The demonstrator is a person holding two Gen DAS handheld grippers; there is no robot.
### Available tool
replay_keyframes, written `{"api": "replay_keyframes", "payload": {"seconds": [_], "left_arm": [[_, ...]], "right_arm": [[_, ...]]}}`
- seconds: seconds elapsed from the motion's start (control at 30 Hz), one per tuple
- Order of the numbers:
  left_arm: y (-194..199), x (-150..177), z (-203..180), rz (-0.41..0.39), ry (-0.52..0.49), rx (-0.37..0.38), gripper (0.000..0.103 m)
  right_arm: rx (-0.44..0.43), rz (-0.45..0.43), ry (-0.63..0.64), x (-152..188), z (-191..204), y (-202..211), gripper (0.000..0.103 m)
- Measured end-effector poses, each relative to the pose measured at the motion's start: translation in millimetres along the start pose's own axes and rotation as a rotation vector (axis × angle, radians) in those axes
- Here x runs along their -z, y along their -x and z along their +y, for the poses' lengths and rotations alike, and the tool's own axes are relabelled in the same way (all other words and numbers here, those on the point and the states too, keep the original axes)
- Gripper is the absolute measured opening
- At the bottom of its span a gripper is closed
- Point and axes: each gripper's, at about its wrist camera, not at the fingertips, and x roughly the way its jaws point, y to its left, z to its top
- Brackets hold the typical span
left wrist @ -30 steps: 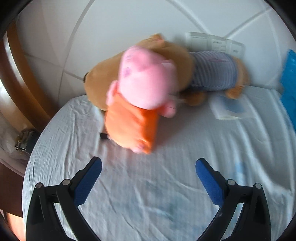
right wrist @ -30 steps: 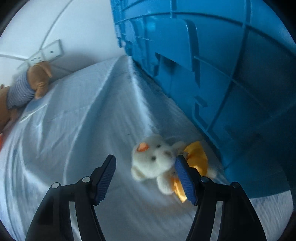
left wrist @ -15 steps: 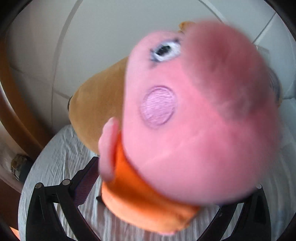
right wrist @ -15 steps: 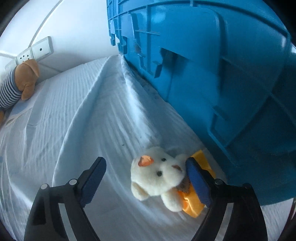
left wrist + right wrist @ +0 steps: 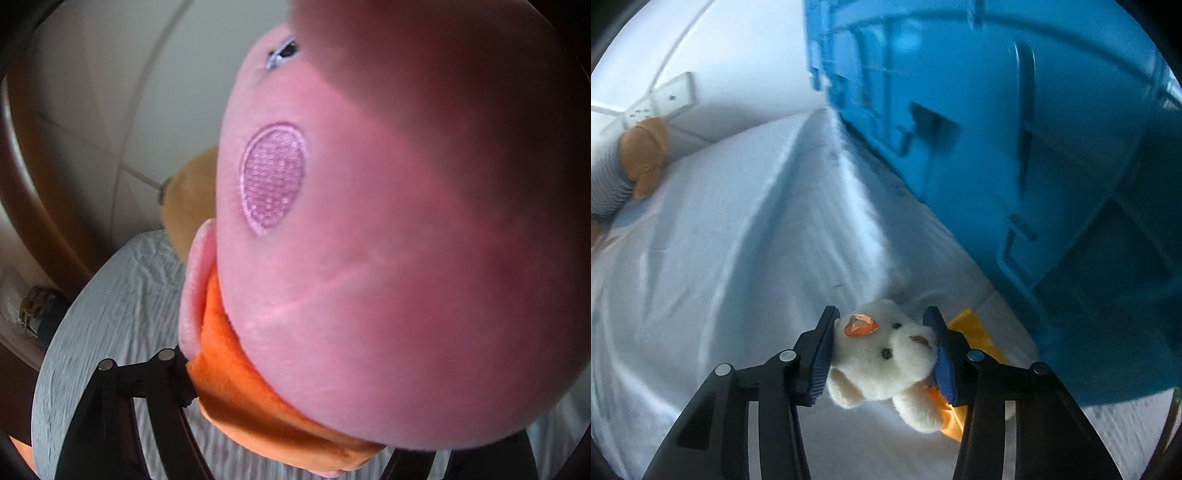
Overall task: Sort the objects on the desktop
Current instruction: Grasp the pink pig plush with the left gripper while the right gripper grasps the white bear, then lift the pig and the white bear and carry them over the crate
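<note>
- Left wrist view: looks forward along the left gripper, pressed so near the pink plush pig that it fills most of the frame; counter and wall show only at left.
- Right wrist view: looks forward and down along the right gripper, close over the white teddy, blue crate near at right.
- Shared: the cloth-covered counter and the brown striped plush.

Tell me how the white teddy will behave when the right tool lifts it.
The white teddy looks soft and light; its head is squeezed between the right tool pads, so it should hold. Its body and yellow fabric will likely dangle.
</note>
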Motion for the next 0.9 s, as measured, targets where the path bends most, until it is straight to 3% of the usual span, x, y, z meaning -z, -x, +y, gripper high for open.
{"api": "replay_keyframes", "payload": {"seconds": [0.53,0.9], "left_arm": [[165.8,93.8,6.9,0.073,0.03,0.083,0.076],[249.6,140.8,-18.8,0.078,0.011,0.164,0.076]], "right_arm": [[-0.294,-0.078,0.162,22.8,84.9,114.9,0.046],[-0.387,-0.124,0.262,43.8,99.8,192.7,0.046]]}}
